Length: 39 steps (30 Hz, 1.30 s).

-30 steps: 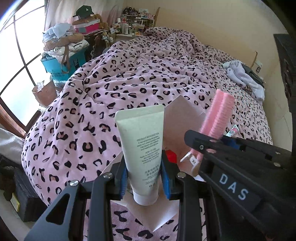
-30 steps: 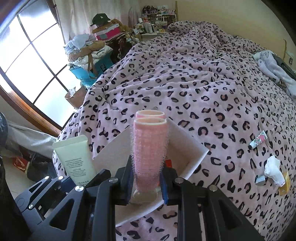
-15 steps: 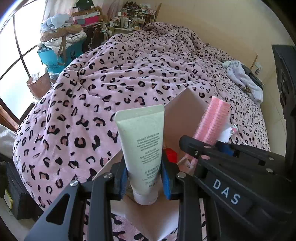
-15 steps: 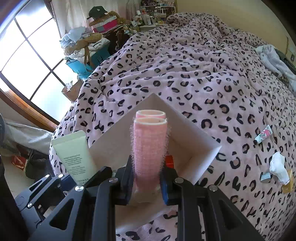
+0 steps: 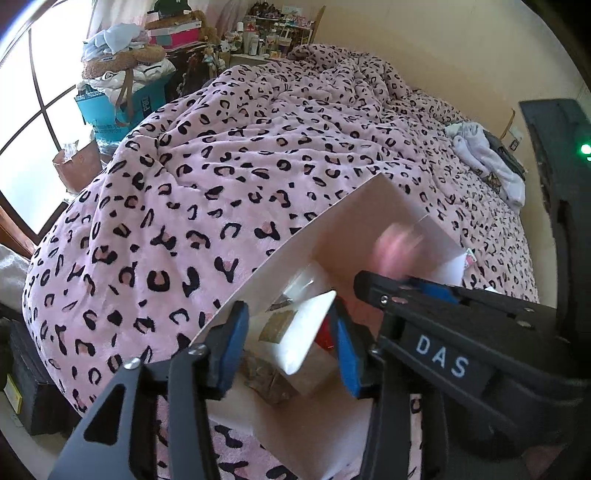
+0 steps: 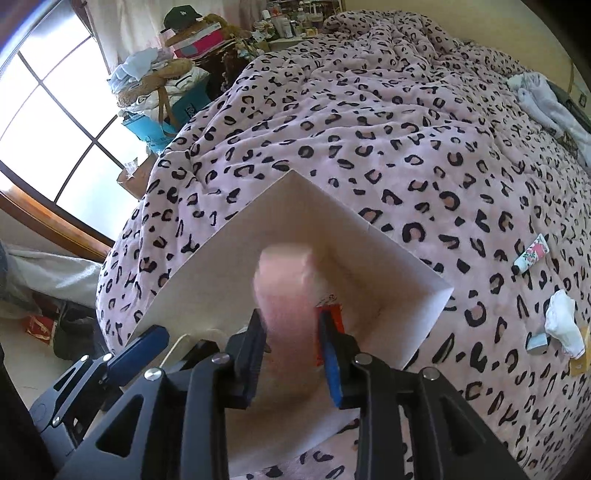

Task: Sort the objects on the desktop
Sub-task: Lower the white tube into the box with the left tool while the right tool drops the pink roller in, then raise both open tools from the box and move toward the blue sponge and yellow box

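Drop-off over the box [image 6: 221, 280]: left tool [image 5: 288, 325] released, tube [image 5: 308, 332] tilted loose inside. Right tool [image 6: 290, 328] around blurred roller [image 6: 284, 280], grip impossible to tell. Next: withdraw both clear.

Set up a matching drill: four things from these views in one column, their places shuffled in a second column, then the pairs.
Things
1. pink hair rollers
2. flowered tube
3. dark cap
4. white cloth

Places
A. on top of the pile by the window
B. blurred, over the white box
C. crumpled on the blanket, nearest the right edge
D. lying flat on the blanket, to the right of the box

Pairs: 1-B, 2-D, 3-A, 4-C
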### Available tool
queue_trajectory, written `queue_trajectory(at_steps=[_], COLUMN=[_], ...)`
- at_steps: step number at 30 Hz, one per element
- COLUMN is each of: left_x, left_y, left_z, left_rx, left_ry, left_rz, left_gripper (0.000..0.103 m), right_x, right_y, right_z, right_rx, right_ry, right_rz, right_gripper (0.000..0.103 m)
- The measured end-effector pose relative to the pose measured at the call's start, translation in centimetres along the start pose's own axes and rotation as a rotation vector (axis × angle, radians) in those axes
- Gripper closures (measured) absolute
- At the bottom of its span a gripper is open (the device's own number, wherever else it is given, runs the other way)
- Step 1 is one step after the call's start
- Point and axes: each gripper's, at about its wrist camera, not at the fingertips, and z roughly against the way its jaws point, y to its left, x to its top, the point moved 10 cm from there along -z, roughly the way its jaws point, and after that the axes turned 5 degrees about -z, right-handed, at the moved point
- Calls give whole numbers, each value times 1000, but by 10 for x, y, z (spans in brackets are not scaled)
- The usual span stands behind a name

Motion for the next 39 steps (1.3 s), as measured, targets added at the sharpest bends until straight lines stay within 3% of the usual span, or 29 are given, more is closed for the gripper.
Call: queue_trajectory(at_steps=[8,12,13,16,19,22,27,32,39], left_x=[4,11,13,19,17,4,-39,-98,-172], left_y=[-1,-10,-14,-33,-59,-85,-132,-173,-212], left_z=[22,54,65,102,135,148,120,61,-5], left_rx=[6,-8,-10,-9,-35,-69,-125,-165,-165], left_ry=[-35,-87,-105,-185,-253,-273,-202,-56,68], left_rz=[-3,-11,-16,-49,-92,-133,-211,-268,-345], left_gripper=[49,47,42,27,22,17,17,17,17], right_x=[3,8,9,1,-15,-45,-117,-203,-274], right_y=[-3,-13,-18,-39,-70,-109,-184,-270,-321], right_z=[15,51,65,106,149,185,202,174,133], right_rx=[3,-14,-28,-85,-146,-208,-244,-257,-330], right_ry=[-11,-56,-80,-137,-221,-304,-368,-355,-354], right_rz=[-19,-33,-33,-28,-46,-76,-196,-483,-611], right_gripper=[70,70,70,57,46,34,33,33,33])
